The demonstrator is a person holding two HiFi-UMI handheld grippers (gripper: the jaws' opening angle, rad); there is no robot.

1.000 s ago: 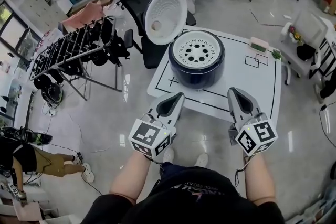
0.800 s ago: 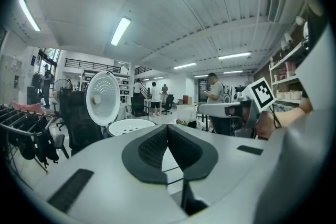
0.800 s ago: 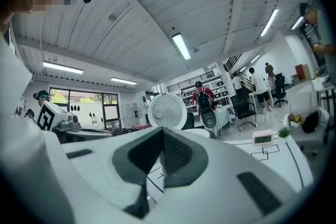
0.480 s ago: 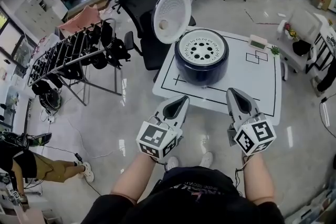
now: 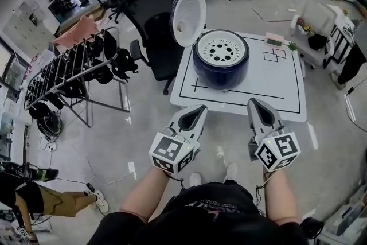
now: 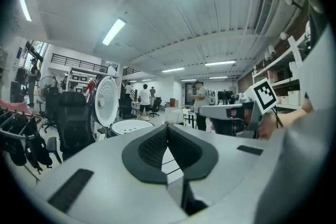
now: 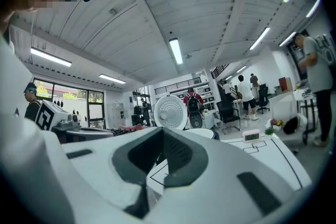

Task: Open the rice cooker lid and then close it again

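The dark blue rice cooker (image 5: 221, 69) stands on the white table (image 5: 275, 86) with its white lid (image 5: 189, 17) tipped up and open at the left rear; the perforated white inner plate shows on top. Both grippers hang in the air short of the table's near edge, side by side, touching nothing. My left gripper (image 5: 200, 107) is shut and empty, and so is my right gripper (image 5: 252, 102). In the left gripper view the lid (image 6: 106, 101) rises beyond the shut left gripper (image 6: 167, 126). In the right gripper view the lid (image 7: 170, 112) stands past the shut right gripper (image 7: 161, 129).
A black office chair (image 5: 150, 3) sits behind the table's left corner. A metal rack (image 5: 74, 66) hung with black items stands to the left. A small timer (image 5: 274, 39) and a plant (image 5: 294, 46) rest at the table's far right. People stand in the background.
The table and cooker have drawn farther from me in the head view, leaving more floor before the grippers. Both grippers stay shut and the lid stays open.
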